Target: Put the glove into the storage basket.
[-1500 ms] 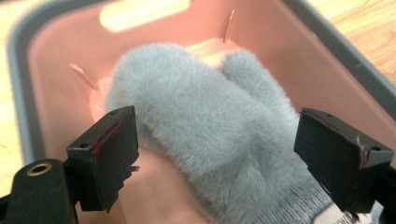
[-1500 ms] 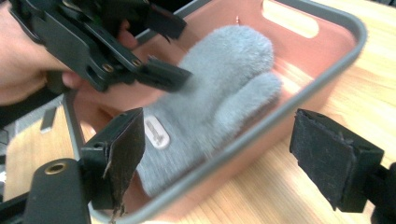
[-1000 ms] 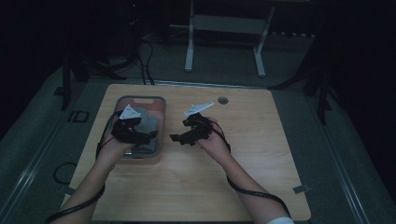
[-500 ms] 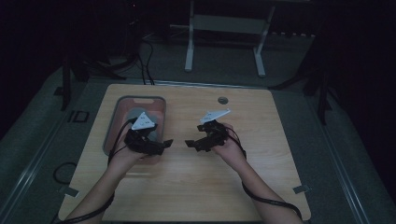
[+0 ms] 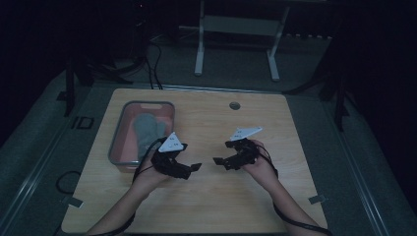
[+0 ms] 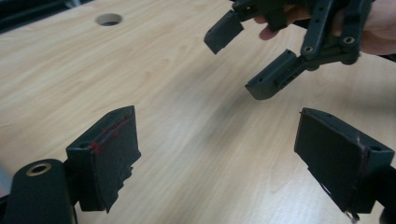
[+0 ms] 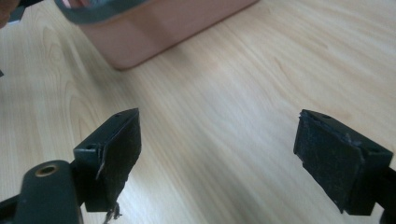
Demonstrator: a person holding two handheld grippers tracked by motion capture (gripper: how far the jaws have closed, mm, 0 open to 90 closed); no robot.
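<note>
In the high view, a pink tub (image 5: 118, 142) with a grey rim is seen at the left of the wooden table (image 5: 285, 196), and a grey cloth (image 5: 146, 132) lies inside it. The left gripper (image 5: 189, 169) is held just beside the tub's near right corner, its jaws spread and empty. The right gripper (image 5: 221, 161) is held farther right of the tub, facing the left one across a small gap, jaws likewise apart. A round hole (image 5: 234, 105) in the table is seen well right of the tub. No readable writing can be made out.

In the left gripper view, both black pads are spread wide over bare wood, nothing between them; the right gripper (image 6: 243, 60) is seen opposite, open.

In the right gripper view, the jaws stand wide apart and empty, and the tub (image 7: 154, 28) is seen ahead.
</note>
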